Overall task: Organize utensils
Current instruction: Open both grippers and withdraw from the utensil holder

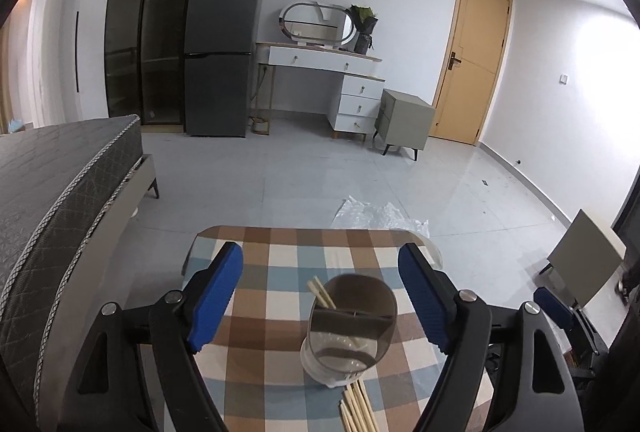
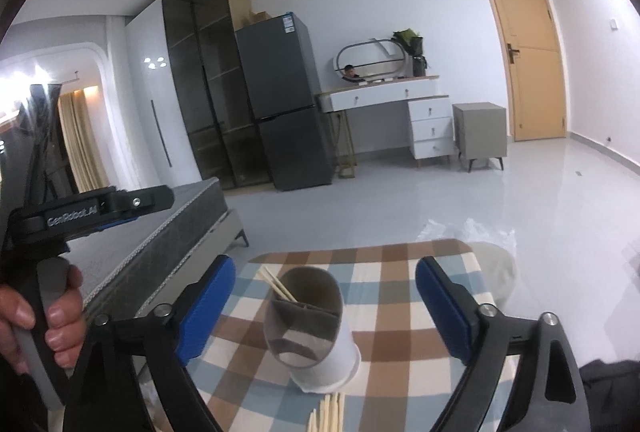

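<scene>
A brown utensil holder (image 1: 352, 328) with a divider and a pale base stands on the checked tablecloth (image 1: 280, 256). Two chopsticks (image 1: 320, 294) poke out of its left compartment. A bundle of loose chopsticks (image 1: 358, 408) lies on the cloth just in front of it. My left gripper (image 1: 320, 252) is open, its blue pads wide on either side of the holder and clear of it. My right gripper (image 2: 325, 263) is open too, straddling the same holder (image 2: 308, 324) without touching it. The loose chopsticks (image 2: 328, 414) show at the bottom edge of the right wrist view.
A dark bed (image 1: 60, 191) runs along the table's left side. Crumpled clear plastic (image 1: 376, 211) lies on the floor past the table's far edge. A beige side table (image 1: 588, 260) stands to the right. A hand (image 2: 40, 316) holds the left gripper's handle.
</scene>
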{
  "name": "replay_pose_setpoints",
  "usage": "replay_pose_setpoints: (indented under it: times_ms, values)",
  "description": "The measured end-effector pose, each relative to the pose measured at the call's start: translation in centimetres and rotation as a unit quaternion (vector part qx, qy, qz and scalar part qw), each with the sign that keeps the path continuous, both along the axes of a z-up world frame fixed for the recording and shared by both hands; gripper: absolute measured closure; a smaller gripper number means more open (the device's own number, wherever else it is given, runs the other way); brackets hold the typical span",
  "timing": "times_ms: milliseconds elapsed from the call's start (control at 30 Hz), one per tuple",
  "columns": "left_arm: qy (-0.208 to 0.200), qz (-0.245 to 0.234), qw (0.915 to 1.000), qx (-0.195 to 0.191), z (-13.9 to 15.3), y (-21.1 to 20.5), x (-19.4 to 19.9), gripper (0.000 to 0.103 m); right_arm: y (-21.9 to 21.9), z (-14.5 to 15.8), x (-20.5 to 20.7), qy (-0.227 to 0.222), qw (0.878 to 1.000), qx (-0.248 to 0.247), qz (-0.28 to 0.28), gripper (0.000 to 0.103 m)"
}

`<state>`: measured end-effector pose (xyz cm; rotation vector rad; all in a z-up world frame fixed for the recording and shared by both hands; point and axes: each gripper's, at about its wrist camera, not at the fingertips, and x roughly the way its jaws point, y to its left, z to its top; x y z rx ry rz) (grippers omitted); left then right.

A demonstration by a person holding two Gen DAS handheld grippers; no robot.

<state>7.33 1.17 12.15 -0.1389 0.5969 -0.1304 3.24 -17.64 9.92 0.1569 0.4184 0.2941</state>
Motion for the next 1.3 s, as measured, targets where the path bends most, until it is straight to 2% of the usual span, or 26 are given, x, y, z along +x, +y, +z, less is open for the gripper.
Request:
replay_pose_setpoints:
  times_ms: [67, 133, 233, 433, 533, 667, 800, 933, 1067, 1300]
  values:
    - [0.002, 0.000, 1.0000, -0.001, -0.4, 0.1, -0.5, 0.025, 0.0, -0.1, -0.6, -0.002, 1.000, -0.002, 0.000, 0.005]
    - [0.004, 0.002, 1.0000, -0.002, -0.7, 0.1, -0.8, 0.019, -0.1, -0.3, -1.2, -0.004, 1.000, -0.003, 0.002, 0.003]
    - [-0.001, 0.003, 1.0000, 0.001, -1.0, 0.1, -1.6, 0.019, -0.1, -0.6, -2.3, -0.014, 1.000, 0.001, 0.006, 0.000]
    - [-0.020, 0.008, 0.9997, 0.009, -1.6, -0.3, -3.1, 0.018, 0.6, -1.4, -3.8, -0.028, 0.999, -0.011, 0.012, 0.000]
    - [-0.025, 0.015, 0.9995, 0.014, -2.5, -0.4, -4.2, 0.018, 1.1, -2.5, -3.9, -0.010, 0.999, -0.035, 0.001, 0.000]
    - [-0.019, 0.029, 0.9994, 0.008, -4.1, -0.2, -5.0, 0.018, 0.5, -4.6, -3.9, 0.021, 1.000, -0.021, -0.006, 0.000]
    - [-0.016, 0.035, 0.9992, 0.005, -5.6, -0.1, -5.8, 0.018, 0.6, -6.4, -4.2, 0.042, 0.998, -0.042, -0.001, 0.000]
    - [0.007, 0.035, 0.9993, 0.008, -7.6, -0.3, -5.9, 0.018, 0.8, -8.1, -4.6, 0.058, 0.996, -0.070, -0.004, 0.000]
    - [0.030, 0.034, 0.9989, 0.015, -9.5, -0.6, -5.8, 0.018, 0.4, -8.8, -4.6, 0.065, 0.995, -0.072, -0.005, 0.000]
    - [0.086, 0.025, 0.9960, 0.000, -12.7, -0.9, -4.8, 0.018, 0.2, -10.6, -3.9, 0.100, 0.992, -0.080, -0.008, 0.000]
